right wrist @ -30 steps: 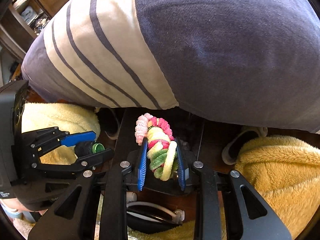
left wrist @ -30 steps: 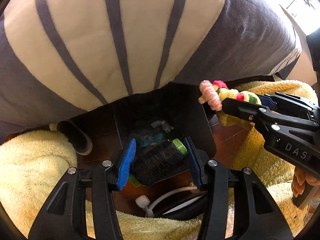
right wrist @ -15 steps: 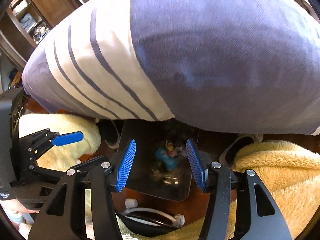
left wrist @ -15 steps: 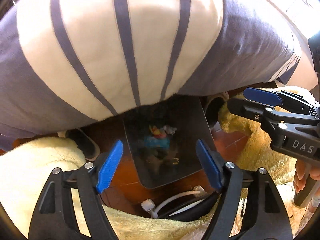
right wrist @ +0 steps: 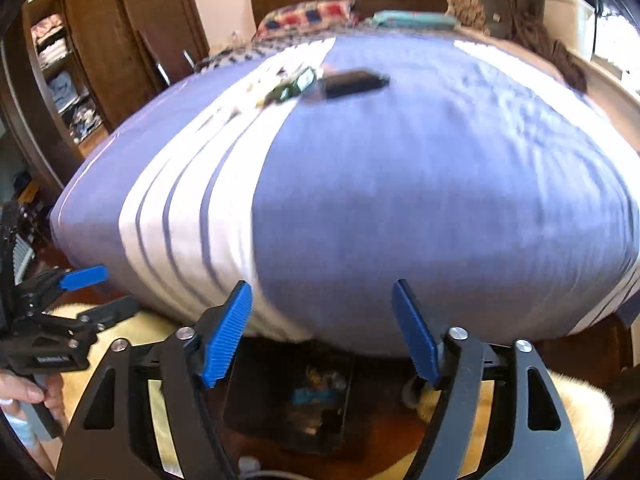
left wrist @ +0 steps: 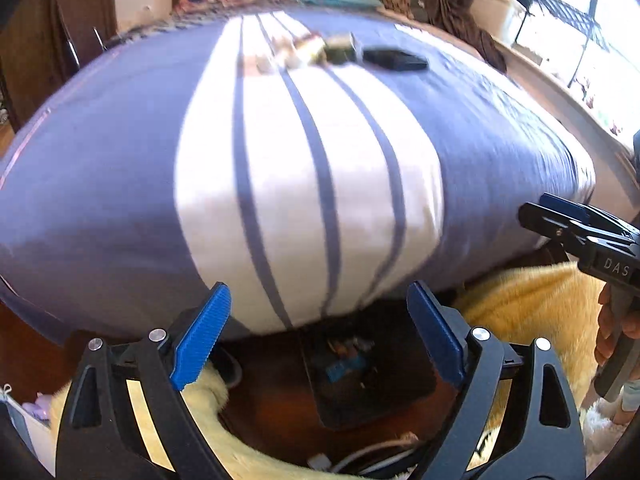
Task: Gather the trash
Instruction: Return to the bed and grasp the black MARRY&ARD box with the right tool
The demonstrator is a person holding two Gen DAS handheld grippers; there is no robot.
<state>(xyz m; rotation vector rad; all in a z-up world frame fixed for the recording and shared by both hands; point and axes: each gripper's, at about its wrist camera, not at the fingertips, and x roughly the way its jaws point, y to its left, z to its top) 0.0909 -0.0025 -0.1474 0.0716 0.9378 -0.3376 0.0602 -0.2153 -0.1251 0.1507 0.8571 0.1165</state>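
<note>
- Left gripper (left wrist: 320, 336) jaws just opened wide, nothing between them; right gripper (right wrist: 324, 332) likewise.
- Dropped trash seen inside dark bin (left wrist: 372, 376) on floor below.
- Remaining items (left wrist: 320, 50) lie far up on bed (left wrist: 304, 184), blurred.
- Next reach should be made over the bedspread, jaws kept apart until an item is straddled.

Black left hand-held gripper (left wrist: 318, 338), blue ribbed pads (left wrist: 200, 340), silver screws, white lettering

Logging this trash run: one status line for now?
left gripper: open, empty | right gripper: open, empty | bin: below
</note>
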